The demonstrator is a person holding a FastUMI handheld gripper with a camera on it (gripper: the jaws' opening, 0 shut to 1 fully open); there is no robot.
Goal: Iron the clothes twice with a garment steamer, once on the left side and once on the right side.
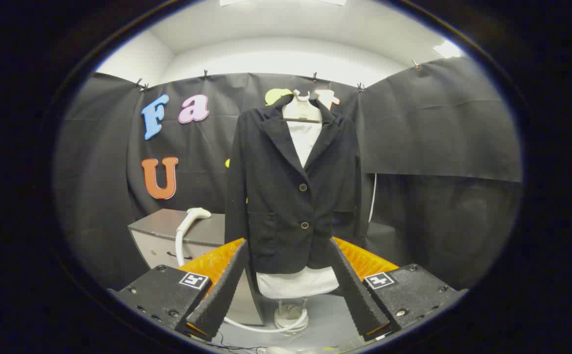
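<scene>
A black blazer [286, 196] hangs buttoned on a white mannequin torso [303, 132], straight ahead and well beyond my fingers. The mannequin's white lower part [297, 282] and its stand base [291, 317] show between the fingers. The white garment steamer head [195, 215] lies on a grey cabinet [168, 228] to the left of the blazer, and its white hose [180, 248] hangs down and curls along the floor toward the stand. My gripper [288, 290] is open, fingers spread wide, holding nothing.
The grey cabinet stands left of the mannequin, close to the black cloth wall. Black cloth closes the booth at the back and on the right. Grey floor lies under the stand, with thin cables near my fingers.
</scene>
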